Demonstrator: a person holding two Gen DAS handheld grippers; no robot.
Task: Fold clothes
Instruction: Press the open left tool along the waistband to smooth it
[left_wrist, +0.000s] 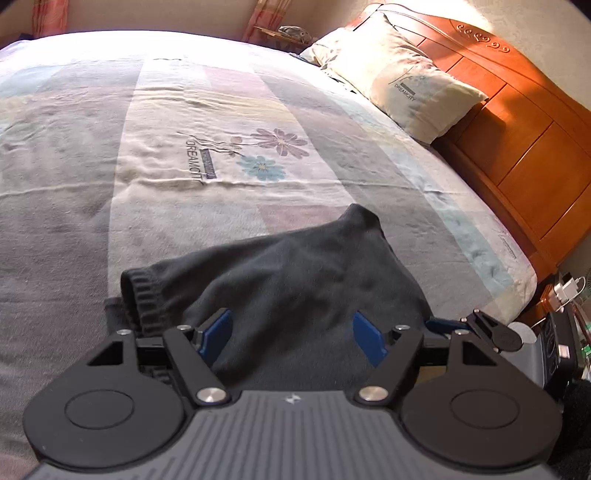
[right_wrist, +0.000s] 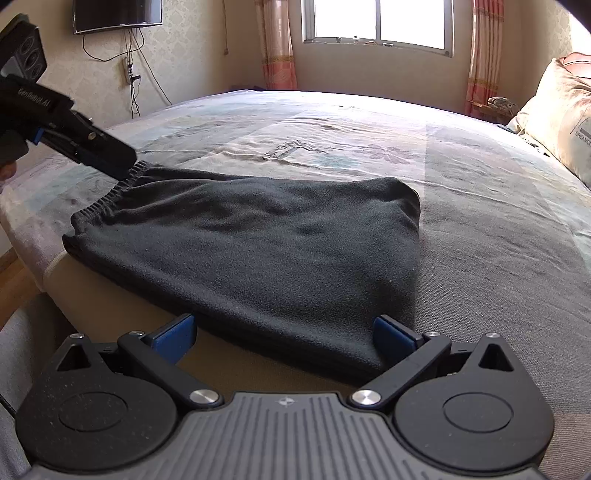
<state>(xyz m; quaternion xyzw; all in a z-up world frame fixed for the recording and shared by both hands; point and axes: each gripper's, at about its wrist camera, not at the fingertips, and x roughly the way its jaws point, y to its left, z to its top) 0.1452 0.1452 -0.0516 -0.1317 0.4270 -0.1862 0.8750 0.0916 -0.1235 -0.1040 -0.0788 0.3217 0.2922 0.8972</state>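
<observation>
- Dark grey shorts (left_wrist: 280, 280), in the left wrist view, lie folded on the bed (left_wrist: 92, 229) at the near edge, running from 12 o'clock of the left gripper (left_wrist: 291, 336) back under it, ribbed waistband (left_wrist: 147, 295) at 10 o'clock. The blue pads stand spread with cloth between them; I cannot tell whether they touch it. "DREAMCITY" reads on the bedsheet print and again on the pillow (left_wrist: 402, 85) at 1 o'clock.
- In the right wrist view, the shorts (right_wrist: 258, 251) stretch from the right gripper (right_wrist: 284, 336) toward 10 o'clock, long axis along the bed's edge. Its pads stand wide, a folded corner between them, not pinched. The left gripper (right_wrist: 123, 166) sits at the waistband end, its side lettered "GenRobot.AI". Judging by this, each hand has one end to work.
</observation>
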